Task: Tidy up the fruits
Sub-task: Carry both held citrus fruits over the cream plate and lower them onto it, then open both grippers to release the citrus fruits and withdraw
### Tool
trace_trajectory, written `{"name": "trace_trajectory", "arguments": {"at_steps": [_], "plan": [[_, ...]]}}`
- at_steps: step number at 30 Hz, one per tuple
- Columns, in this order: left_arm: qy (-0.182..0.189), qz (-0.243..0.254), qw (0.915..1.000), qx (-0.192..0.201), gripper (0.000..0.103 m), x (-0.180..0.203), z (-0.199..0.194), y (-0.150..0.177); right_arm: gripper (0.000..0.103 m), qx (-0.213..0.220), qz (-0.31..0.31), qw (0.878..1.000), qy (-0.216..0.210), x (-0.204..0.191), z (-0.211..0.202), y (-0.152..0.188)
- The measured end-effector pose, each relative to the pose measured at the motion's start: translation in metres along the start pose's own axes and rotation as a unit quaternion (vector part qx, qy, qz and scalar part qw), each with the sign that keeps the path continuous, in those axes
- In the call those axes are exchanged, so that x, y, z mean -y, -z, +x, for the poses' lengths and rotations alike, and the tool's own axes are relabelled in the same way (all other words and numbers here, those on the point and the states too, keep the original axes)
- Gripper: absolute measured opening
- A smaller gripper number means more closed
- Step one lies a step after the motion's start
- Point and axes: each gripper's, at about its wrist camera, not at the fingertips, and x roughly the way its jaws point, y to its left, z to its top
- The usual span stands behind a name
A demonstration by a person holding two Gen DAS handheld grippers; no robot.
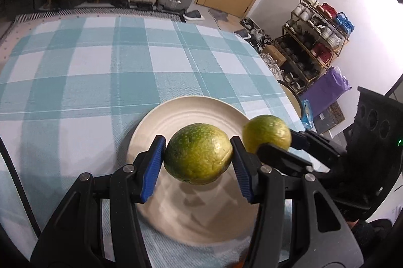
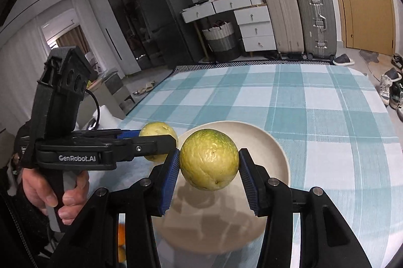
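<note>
Hiding plate (image 1: pixel 161 117) centre, clamped fruit (image 1: pixel 199 154), orange (image 2: pixel 121 232) barely glimpsed

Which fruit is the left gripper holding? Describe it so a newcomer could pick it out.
On the checked tablecloth sits a cream plate. Two green fruits hang above it. The left gripper's fruit is the darker, mottled green one over the plate's middle; the other fruit hangs at the rim.

Two green fruits (image 1: pixel 199 153) (image 1: pixel 267 133), one plate (image 1: pixel 176 114)

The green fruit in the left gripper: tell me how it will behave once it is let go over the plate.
The green fruit is round, so it will probably roll on the plate. The shallow rim may not stop it. Its rind looks firm, so the fingers likely won't crush it.
</note>
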Motion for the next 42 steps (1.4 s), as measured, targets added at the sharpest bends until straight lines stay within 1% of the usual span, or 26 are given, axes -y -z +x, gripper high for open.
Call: {"name": "trace_trajectory", "arguments": {"at_steps": [3, 11, 14, 18, 20, 22, 23, 24, 26, 30, 32, 34, 36, 37, 38, 40, 42], "plan": [[0.017, -0.020, 0.9996, -0.010, 0.050, -0.008, 0.018, -0.012, 0.048, -0.006, 0.003, 1.000, 0.007, 0.010, 0.014, -0.005], [0.016, -0.033, 0.9989, -0.028, 0.050, -0.018, 0.050, -0.028, 0.048, -0.022, 0.008, 1.000, 0.011, 0.024, 0.041, -0.009], [0.016, -0.035, 0.9988, -0.031, 0.050, -0.021, 0.055, -0.029, 0.048, -0.032, 0.006, 0.999, 0.012, 0.025, 0.050, -0.008], [0.022, -0.046, 0.9980, -0.038, 0.050, -0.025, 0.061, -0.033, 0.048, -0.033, 0.007, 0.999, 0.018, 0.028, 0.057, -0.006], [0.016, -0.039, 0.9985, -0.035, 0.056, -0.021, 0.059, -0.033, 0.048, -0.036, 0.018, 0.999, 0.016, 0.031, 0.059, -0.006], [0.010, -0.028, 0.9994, -0.019, 0.073, -0.016, 0.052, -0.035, 0.049, -0.031, 0.016, 0.999, 0.022, 0.030, 0.058, -0.006], [0.012, -0.028, 0.9994, -0.015, 0.075, -0.015, 0.047, -0.034, 0.050, -0.024, 0.014, 0.999, 0.026, 0.029, 0.055, -0.006], [0.017, -0.031, 0.9993, -0.008, 0.076, -0.014, 0.042, -0.034, 0.051, -0.015, 0.014, 0.999, 0.027, 0.028, 0.051, -0.006], [0.015, -0.034, 0.9993, -0.003, 0.077, -0.013, 0.034, -0.034, 0.064, -0.001, 0.019, 0.999, 0.032, 0.028, 0.043, -0.008], [0.003, -0.035, 0.9992, 0.018, 0.078, -0.013, 0.009, -0.028, 0.071, 0.028, 0.017, 0.999, 0.044, 0.023, 0.021, -0.010], [-0.003, -0.032, 0.9991, 0.027, 0.078, -0.012, -0.003, -0.022, 0.083, 0.037, 0.012, 0.998, 0.050, 0.019, 0.009, -0.008], [-0.017, -0.026, 0.9989, 0.036, 0.081, -0.010, -0.017, -0.016, 0.087, 0.055, 0.009, 0.997, 0.057, 0.015, -0.005, -0.006], [-0.029, -0.021, 0.9983, 0.045, 0.081, -0.006, -0.032, -0.008, 0.093, 0.076, 0.001, 0.995, 0.059, 0.009, -0.020, -0.002], [-0.036, -0.018, 0.9980, 0.049, 0.082, -0.004, -0.039, -0.003, 0.099, 0.082, -0.003, 0.995, 0.061, 0.006, -0.025, 0.000], [-0.045, -0.013, 0.9974, 0.054, 0.082, -0.001, -0.046, 0.002, 0.102, 0.088, -0.006, 0.994, 0.064, 0.003, -0.031, 0.002], [-0.064, -0.006, 0.9959, 0.063, 0.083, 0.003, -0.058, 0.010, 0.103, 0.099, -0.011, 0.993, 0.064, -0.003, -0.041, 0.006], [-0.084, 0.004, 0.9934, 0.078, 0.084, 0.010, -0.073, 0.023, 0.103, 0.087, -0.007, 0.995, 0.053, -0.006, -0.045, 0.009]]}}
